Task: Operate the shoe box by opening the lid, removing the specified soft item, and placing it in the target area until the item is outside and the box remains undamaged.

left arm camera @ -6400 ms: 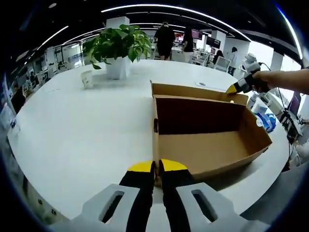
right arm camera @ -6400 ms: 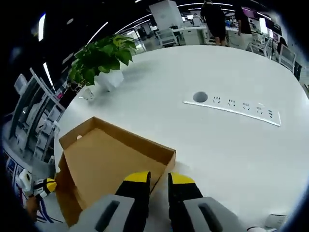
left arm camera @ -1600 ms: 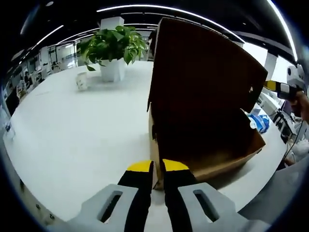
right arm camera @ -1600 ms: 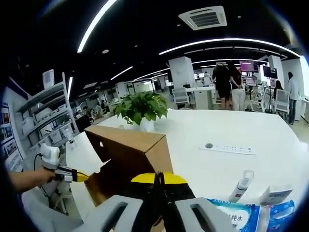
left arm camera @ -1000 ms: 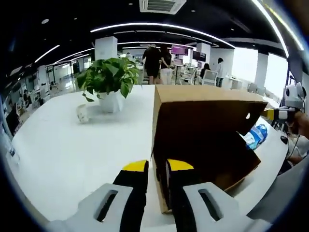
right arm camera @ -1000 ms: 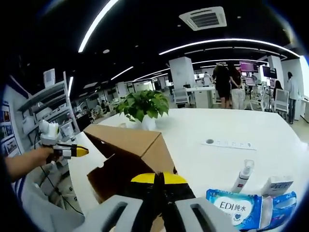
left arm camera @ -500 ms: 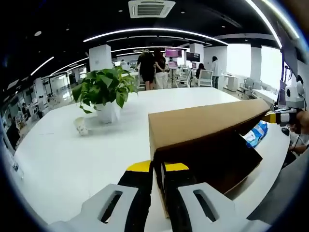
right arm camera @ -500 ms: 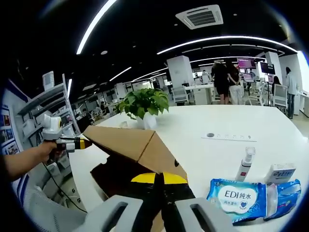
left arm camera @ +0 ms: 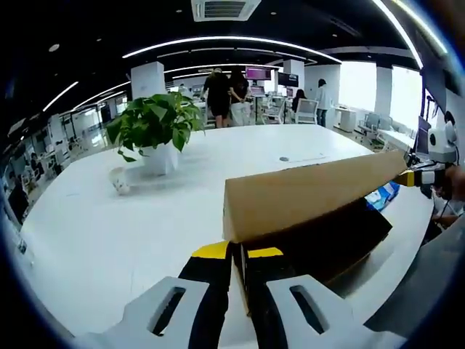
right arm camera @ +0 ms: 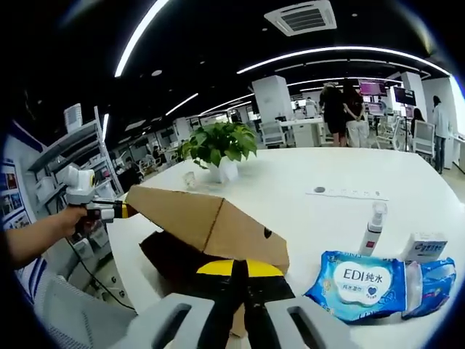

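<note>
Shoe box [left arm camera: 305, 211] on white surface [left arm camera: 109, 225], lid nearly down, left gripper [left arm camera: 232, 256] and right gripper [right arm camera: 240, 273] fingers clenched on opposite box edges, wipes pack [right arm camera: 363, 285] beside box.

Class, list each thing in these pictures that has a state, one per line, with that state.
Brown cardboard shoe box: lid lowered over it, gap left.
Left gripper: shut on the box's edge.
Right gripper: shut on the box's edge.
Blue wet-wipes pack: lying flat.
White spray bottle: upright.

Wipes pack [right arm camera: 365, 285] right of shoe box [right arm camera: 211, 229], seemingly apart.
</note>
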Demonstrator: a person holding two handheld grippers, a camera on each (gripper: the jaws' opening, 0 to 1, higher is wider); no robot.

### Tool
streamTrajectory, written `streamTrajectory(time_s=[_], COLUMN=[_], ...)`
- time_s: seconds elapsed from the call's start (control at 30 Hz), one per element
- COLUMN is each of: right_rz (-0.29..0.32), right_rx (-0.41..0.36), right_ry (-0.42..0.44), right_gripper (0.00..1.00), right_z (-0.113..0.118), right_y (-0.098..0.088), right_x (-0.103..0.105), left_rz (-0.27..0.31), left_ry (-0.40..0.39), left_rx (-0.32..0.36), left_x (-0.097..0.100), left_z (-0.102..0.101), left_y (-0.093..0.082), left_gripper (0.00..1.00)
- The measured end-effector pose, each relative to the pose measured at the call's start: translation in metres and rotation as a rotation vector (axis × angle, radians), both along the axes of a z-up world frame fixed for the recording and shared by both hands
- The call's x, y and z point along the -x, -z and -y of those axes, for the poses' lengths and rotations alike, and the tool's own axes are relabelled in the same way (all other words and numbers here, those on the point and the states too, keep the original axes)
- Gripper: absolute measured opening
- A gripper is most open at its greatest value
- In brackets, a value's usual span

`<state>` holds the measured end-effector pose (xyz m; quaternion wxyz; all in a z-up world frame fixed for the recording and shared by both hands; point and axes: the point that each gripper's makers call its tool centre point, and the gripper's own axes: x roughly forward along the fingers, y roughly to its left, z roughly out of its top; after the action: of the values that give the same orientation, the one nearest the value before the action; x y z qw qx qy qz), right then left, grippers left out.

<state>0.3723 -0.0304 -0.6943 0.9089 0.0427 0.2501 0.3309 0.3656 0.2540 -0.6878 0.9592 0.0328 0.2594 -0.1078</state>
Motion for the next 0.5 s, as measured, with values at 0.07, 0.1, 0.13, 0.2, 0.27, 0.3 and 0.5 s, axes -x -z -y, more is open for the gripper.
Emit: streamTrajectory(time_s=[0.07,0.1,0.13,0.2,0.27,0.3,0.5], right_rz=[0.002,0.0,0.001,0.007,0.022,0.026,0.099], right_rx=[0.005,0.008,0.01,0.021,0.037,0.044,0.136], right_ry=[-0.006,-0.01,-0.013,-0.022,-0.034,-0.038,-0.116], right_gripper=[0.0,0.0,0.0,0.0,0.0,0.01,0.06], right_z=[0.0,0.0,0.0,-0.001,-0.001,-0.001,-0.003], right_y=[0.001,0.003,0.003,0.005,0.007,0.008,0.014], right_x=[0.002,0.003,0.004,0.005,0.006,0.007,0.013], left_rz=[-0.009,-0.012,-0.013,-0.015,-0.02,-0.023,-0.04], left_ry=[0.006,0.009,0.012,0.021,0.029,0.033,0.063], left_rx=[0.001,-0.001,-0.002,-0.009,-0.016,-0.02,-0.042], left_x=[0.003,0.004,0.005,0.007,0.008,0.008,0.013], left_z=[0.001,0.002,0.002,0.004,0.005,0.005,0.006], left_y=[0.003,0.003,0.004,0.006,0.007,0.009,0.017], left_gripper=[0.04,0.04,0.05,0.06,0.07,0.07,0.11])
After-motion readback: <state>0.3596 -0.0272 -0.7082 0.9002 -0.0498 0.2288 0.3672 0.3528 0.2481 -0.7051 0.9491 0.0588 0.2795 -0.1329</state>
